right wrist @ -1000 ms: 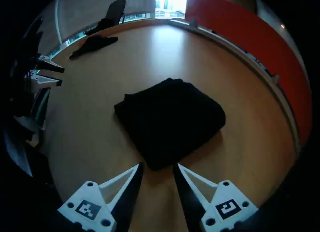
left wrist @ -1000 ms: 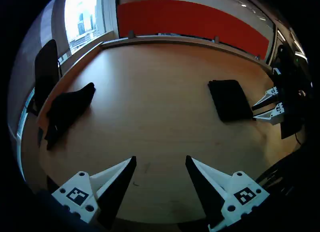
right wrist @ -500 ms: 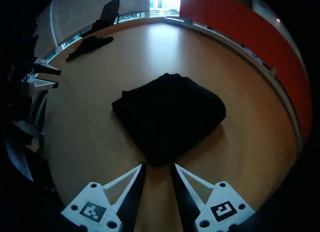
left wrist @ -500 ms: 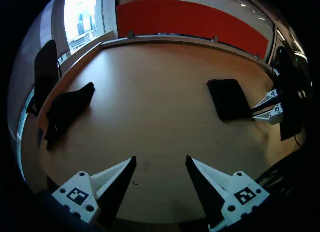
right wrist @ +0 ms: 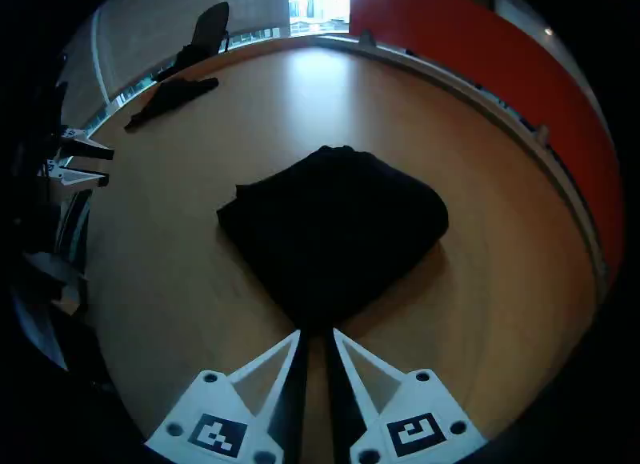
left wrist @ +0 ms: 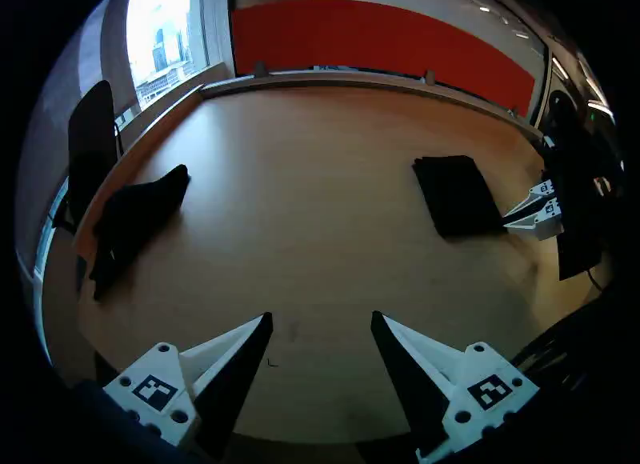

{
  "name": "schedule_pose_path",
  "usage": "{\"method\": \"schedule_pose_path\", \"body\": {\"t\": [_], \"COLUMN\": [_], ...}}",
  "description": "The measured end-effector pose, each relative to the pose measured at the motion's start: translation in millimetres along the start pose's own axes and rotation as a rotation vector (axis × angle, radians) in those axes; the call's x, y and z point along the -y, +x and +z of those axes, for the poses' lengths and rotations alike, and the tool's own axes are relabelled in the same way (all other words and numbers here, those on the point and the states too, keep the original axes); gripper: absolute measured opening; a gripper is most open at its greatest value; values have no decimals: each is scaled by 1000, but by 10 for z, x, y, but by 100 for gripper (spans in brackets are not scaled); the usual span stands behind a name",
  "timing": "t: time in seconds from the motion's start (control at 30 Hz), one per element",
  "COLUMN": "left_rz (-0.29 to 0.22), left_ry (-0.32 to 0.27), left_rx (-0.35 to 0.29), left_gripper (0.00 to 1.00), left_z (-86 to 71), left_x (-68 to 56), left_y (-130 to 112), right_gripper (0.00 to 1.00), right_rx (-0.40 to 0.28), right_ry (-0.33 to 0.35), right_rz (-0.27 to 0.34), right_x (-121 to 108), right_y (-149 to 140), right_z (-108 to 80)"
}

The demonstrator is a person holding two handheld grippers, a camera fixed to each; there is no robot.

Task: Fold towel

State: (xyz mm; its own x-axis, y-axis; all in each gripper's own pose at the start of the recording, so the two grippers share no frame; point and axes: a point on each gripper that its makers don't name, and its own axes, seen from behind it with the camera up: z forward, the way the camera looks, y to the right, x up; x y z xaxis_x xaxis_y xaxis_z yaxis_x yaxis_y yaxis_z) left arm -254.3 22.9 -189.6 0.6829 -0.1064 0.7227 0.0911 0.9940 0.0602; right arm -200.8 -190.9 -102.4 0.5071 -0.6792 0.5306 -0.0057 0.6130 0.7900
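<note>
Pale wooden surface (left wrist: 312,184) runs to a red partition panel (left wrist: 384,36) along its far edge; a folded black towel (right wrist: 336,232) lies flat towards the right; the right gripper (right wrist: 316,336) has its fingers narrow at the towel's near corner, pinching cloth or not I cannot tell; the left gripper (left wrist: 320,324) hangs over bare wood, fingers wide; a crumpled black cloth (left wrist: 132,216) lies far left.

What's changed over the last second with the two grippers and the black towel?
The right gripper narrowed its jaws from partly open to almost closed at the near corner of the folded black towel; whether they pinch it is unclear. The left gripper stayed open over the wooden table, and the crumpled black cloth did not move.
</note>
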Motion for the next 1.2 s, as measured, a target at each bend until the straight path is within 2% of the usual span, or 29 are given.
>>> {"method": "schedule_pose_path", "body": {"t": [0.13,0.53,0.7,0.9,1.2], "left_rz": [0,-5,-14,-22,-21], "left_ry": [-1,-18,-24,-36,-58], "left_rx": [-1,-8,-18,-36,-73], "left_gripper": [91,91,91,91,91], "left_z": [-6,-1,5,9,-5], "left_x": [-3,-27,-17,-33,-72], "left_y": [-8,-6,32,106,285], "right_gripper": [4,2,2,2,2], "right_rx": [-3,-24,-50,-83,-154], "right_ry": [-4,-13,-24,-69,-125], "right_rz": [2,-17,-37,-89,-147], "right_x": [2,-41,-98,-243,-449], "right_y": [0,142,354,677,1225], "right_z": [7,-102,-228,-422,-813]}}
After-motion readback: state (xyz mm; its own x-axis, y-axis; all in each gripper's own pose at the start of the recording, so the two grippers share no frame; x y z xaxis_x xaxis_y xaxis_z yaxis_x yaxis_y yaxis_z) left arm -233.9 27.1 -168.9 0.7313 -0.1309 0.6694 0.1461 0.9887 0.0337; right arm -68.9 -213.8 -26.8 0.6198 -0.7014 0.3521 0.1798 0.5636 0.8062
